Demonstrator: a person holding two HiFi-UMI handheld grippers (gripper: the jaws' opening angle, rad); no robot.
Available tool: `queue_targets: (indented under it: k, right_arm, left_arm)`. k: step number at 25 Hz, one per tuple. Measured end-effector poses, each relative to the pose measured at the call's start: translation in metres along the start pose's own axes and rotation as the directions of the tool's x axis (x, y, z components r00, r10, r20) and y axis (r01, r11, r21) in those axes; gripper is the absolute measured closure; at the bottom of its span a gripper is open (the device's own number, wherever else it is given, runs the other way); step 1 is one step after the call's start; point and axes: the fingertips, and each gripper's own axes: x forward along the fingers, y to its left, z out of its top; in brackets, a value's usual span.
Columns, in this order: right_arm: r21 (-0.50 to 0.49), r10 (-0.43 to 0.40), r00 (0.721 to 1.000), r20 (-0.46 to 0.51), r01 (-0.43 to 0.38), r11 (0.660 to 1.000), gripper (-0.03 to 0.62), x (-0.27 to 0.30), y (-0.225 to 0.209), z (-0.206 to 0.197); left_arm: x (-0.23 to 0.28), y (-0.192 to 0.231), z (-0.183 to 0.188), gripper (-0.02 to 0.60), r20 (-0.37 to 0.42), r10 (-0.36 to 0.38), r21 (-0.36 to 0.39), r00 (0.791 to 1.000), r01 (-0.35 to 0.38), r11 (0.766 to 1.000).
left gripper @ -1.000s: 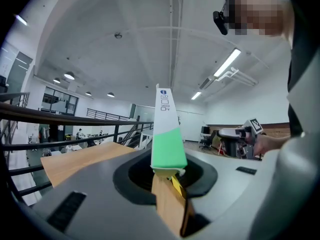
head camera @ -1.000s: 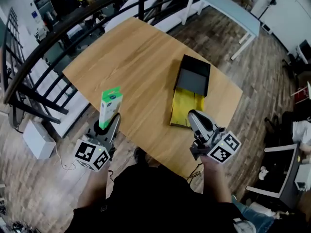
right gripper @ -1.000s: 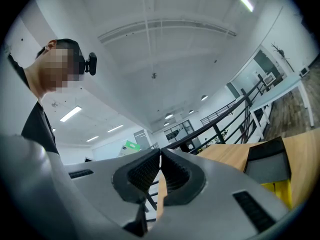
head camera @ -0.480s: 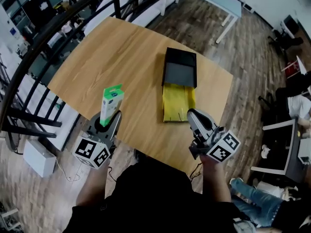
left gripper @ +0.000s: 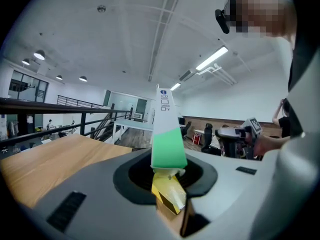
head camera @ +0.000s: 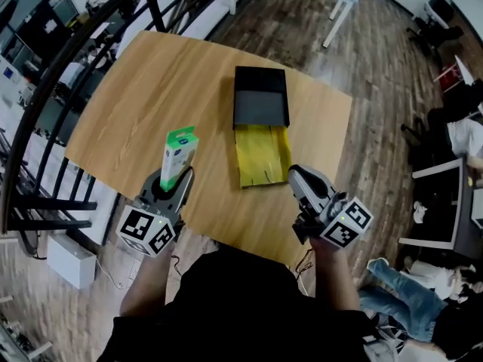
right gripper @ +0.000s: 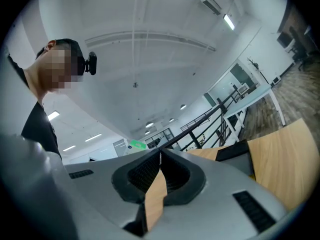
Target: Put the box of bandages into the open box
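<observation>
box of bandages (head camera: 179, 153) held upright
head view: left gripper (head camera: 175, 185) held it over the table (head camera: 143, 89), left of the open box (head camera: 260, 96). left gripper view: jaws pinched its lower end. right gripper view: right gripper (right gripper: 159, 155) sat closed, empty.

The left gripper (head camera: 170, 188) has brought the bandage box (head camera: 179, 151) between its jaws nearer to the open box (head camera: 260, 96), ahead and right of them.

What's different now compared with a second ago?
The left gripper, shut on the bandage box, has carried it slightly toward the open box; the view shifted too. Unchanged: the grip, the box upright, the right gripper shut and empty, the open box on the table.
</observation>
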Motion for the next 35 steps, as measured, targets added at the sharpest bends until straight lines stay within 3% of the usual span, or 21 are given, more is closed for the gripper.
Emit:
queue_targets:
  k: [6, 13, 27, 35]
  right_arm:
    - [0.024, -0.062, 0.998, 0.019, 0.061, 0.998, 0.556, -0.018, -0.025, 0.002]
    - [0.055, -0.116, 0.992, 0.059, 0.112, 0.992, 0.556, -0.033, -0.049, 0.002]
    - [0.140, -0.225, 0.971, 0.077, 0.213, 0.967, 0.556, -0.071, -0.102, -0.018]
    - [0.165, -0.239, 0.970, 0.049, 0.229, 0.960, 0.556, -0.075, -0.120, -0.034]
  left_arm:
    - [0.042, -0.017, -0.013, 0.488, -0.056, -0.081, -0.001, 0.995, 0.081, 0.997]
    - [0.091, -0.043, -0.034, 0.488, -0.143, -0.196, 0.004, 0.970, 0.199, 0.980]
    - [0.169, -0.079, -0.097, 0.486, -0.305, -0.314, -0.019, 0.899, 0.324, 0.946]
    - [0.203, -0.089, -0.156, 0.486, -0.431, -0.359, -0.048, 0.828, 0.376, 0.925]
